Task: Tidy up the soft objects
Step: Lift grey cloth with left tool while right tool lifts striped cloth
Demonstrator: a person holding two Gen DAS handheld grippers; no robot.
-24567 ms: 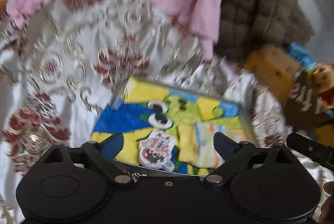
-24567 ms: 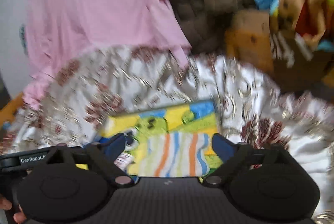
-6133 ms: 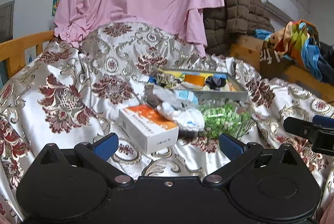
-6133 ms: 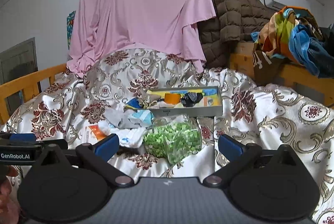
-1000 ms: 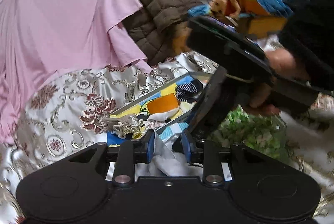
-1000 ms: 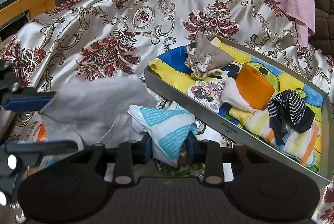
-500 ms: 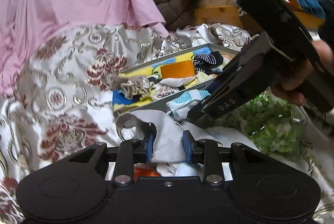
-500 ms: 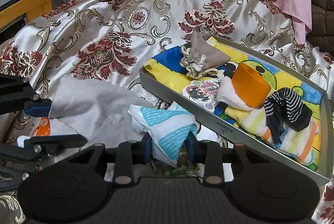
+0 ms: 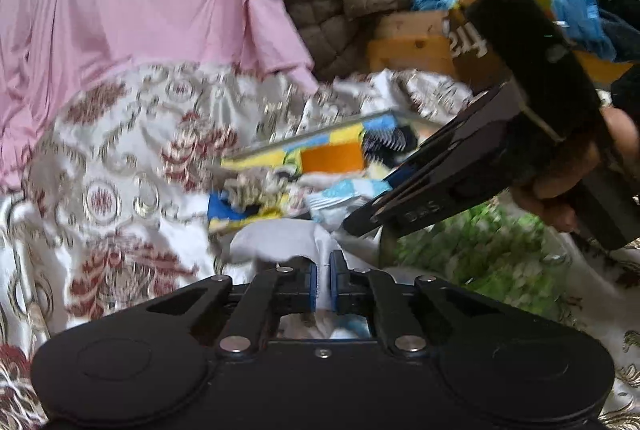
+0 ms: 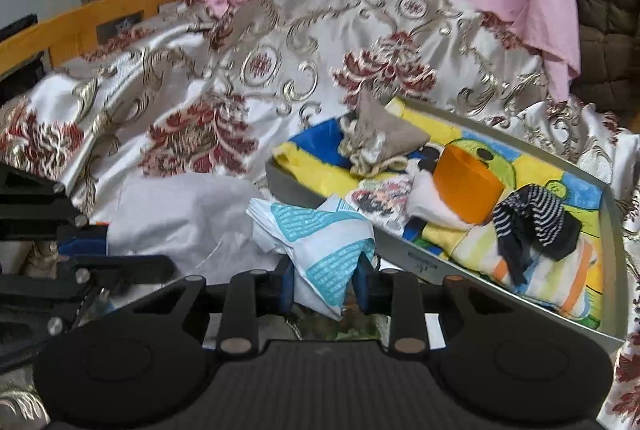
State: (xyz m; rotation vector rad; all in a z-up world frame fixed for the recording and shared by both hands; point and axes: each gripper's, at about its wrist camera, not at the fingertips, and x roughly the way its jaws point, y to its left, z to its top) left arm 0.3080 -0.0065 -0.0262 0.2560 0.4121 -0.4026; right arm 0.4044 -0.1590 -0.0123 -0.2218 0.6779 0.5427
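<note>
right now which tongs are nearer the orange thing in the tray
Right. The right tongs sit just outside the tray below the orange thing; the left tongs are farther off, over the grey cloth.

Soft, even indoor light; left view motion-blurred (fisheye bends both views' edges).

Bedspread (image 10: 280, 77): lies under everything.
Tray (image 10: 612, 230): on the bedspread, right of centre in the right wrist view.
In tray: frilled pouch (image 10: 380, 137) at far left end; folded sock (image 10: 466, 185) in the middle; striped sock (image 10: 532, 218) right of it, nearer.
Printed packet (image 10: 320, 242): just before the tray's near wall, between the right gripper's (image 10: 322, 286) fingers.
Grey cloth (image 10: 184, 218): left of the packet, touching it.
Left gripper (image 9: 323, 284): at the near edge of the cloth.
Bag of pieces (image 9: 480, 262): right of the cloth, in the left wrist view.
</note>
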